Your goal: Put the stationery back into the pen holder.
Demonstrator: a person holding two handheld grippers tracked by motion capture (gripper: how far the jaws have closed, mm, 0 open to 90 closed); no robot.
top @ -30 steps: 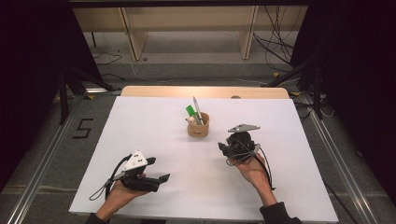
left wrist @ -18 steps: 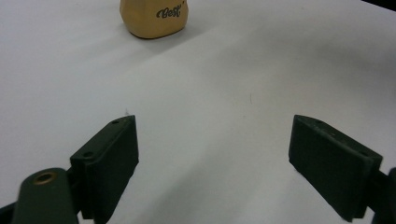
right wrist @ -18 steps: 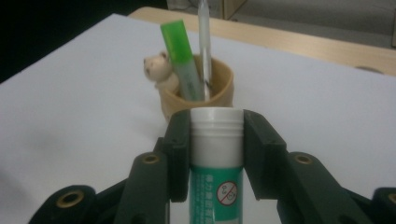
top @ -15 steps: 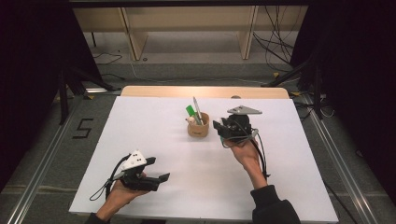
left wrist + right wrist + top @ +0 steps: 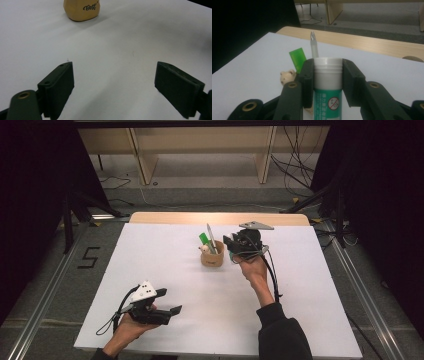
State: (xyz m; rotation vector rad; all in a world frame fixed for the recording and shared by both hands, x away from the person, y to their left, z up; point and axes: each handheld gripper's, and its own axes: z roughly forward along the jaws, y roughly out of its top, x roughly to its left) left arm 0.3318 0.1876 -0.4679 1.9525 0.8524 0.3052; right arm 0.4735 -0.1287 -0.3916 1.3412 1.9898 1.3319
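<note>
A smooth cylindrical tube [image 5: 327, 85] with a white cap and green label is pinched by the right hand-held gripper [image 5: 327, 82], just right of a tan cup [image 5: 212, 257] marked "Best" at the far middle of the white worktop [image 5: 310, 305]. The left hand-held gripper [image 5: 113, 87] is held spread over bare worktop at near left.

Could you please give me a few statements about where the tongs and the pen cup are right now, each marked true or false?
1. The right tongs are shut on a white-capped tube with a green label. True.
2. The left tongs grip the tan pen cup. False: they are open over the bare white tabletop.
3. The pen cup lies tipped over. False: it stands upright.
4. A flat green piece sticks out of the cup. True.
</note>
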